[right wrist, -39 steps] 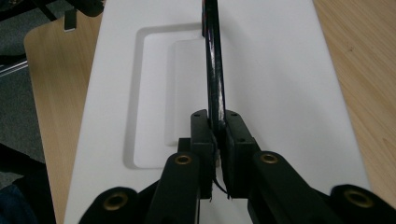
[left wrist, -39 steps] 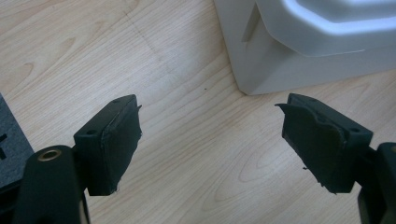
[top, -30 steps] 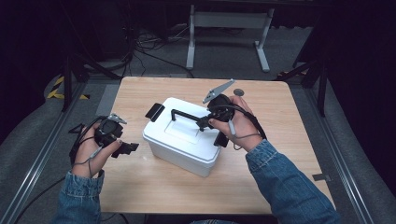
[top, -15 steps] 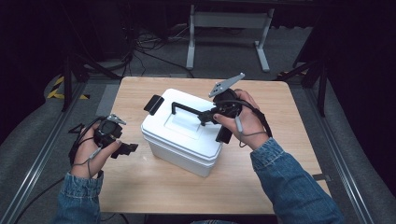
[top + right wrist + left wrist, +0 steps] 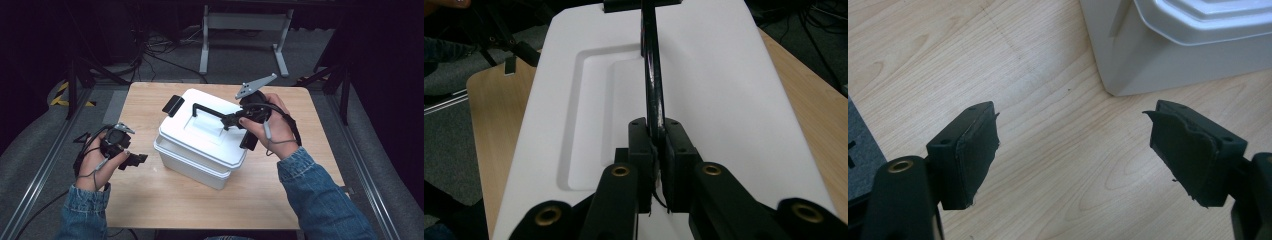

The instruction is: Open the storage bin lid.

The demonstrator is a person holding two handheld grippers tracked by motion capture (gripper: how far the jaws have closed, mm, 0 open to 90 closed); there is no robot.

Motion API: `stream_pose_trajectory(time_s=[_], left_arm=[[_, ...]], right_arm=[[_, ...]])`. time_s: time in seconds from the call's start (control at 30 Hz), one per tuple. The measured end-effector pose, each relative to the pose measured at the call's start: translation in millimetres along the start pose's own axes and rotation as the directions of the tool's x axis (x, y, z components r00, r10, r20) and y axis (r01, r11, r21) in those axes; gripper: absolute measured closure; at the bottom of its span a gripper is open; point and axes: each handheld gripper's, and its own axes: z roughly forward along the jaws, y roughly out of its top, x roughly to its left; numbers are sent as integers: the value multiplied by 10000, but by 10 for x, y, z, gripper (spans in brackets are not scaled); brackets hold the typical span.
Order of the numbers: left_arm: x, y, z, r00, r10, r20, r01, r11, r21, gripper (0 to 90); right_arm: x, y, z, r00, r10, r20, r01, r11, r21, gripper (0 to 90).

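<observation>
Right tongs (image 5: 231,120) are pinched on the black handle (image 5: 210,111) of the white lid (image 5: 202,131); in the right gripper view the two jaws of these tongs (image 5: 655,150) press against both sides of the handle bar (image 5: 651,75), which runs straight away from the camera across the lid top (image 5: 734,100). The right hand (image 5: 267,125) wraps the gripper body, with the grey three-cornered plate (image 5: 256,86) standing above it.

Left tongs (image 5: 134,160) are spread wide and pinch nothing. In the left gripper view the jaws of these tongs (image 5: 1073,150) stand well apart over bare wood of the desk (image 5: 1048,100), with the corner of the white box (image 5: 1168,65) ahead and to the right, near but not touching. The left hand (image 5: 102,157) holds this gripper at the desk's left edge.

The box (image 5: 192,165) sits near the middle of the desk (image 5: 200,205), turned at an angle to its edges. The lid lies tilted above the box rim, its right end higher; a black latch (image 5: 173,105) projects from its far left end and another black latch (image 5: 248,141) hangs at the right end below the right hand. Whether the lid touches the box at the left end cannot be told.
</observation>
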Motion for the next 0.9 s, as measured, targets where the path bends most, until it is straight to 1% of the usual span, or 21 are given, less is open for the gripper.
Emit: stream_pose_trajectory(time_s=[0.23,0.3,0.4,0.47,0.63,0.7,0.73,0.9], left_arm=[[-7,3,9,10000,-34,24,34,10000,69,202],[-8,3,11,10000,-24,28,24,10000,60,202],[-3,4,11,10000,41,5,-41,10000,58,202],[-8,2,11,10000,-28,27,28,10000,64,202],[-8,2,15,10000,-12,9,12,10000,81,202],[-9,3,16,10000,-18,23,18,10000,79,202],[-8,2,16,10000,-18,23,18,10000,85,202],[-6,3,17,10000,-4,7,4,10000,95,202]], right_arm=[[-123,-99,-174,9989,303,364,-301,9995,-52,851],[-139,-111,-195,9985,348,422,-347,9994,-37,851],[-208,-158,-271,9969,472,624,-470,9989,-46,851],[-241,-184,-311,9957,590,721,-589,9983,-34,851],[-335,-260,-407,9918,820,983,-818,9966,-57,851],[-350,-273,-423,9908,884,1029,-882,9961,-66,851],[-385,-303,-460,9889,968,1124,-963,9953,-104,851],[-449,-359,-533,9850,1148,1292,-1137,9934,-161,851]])
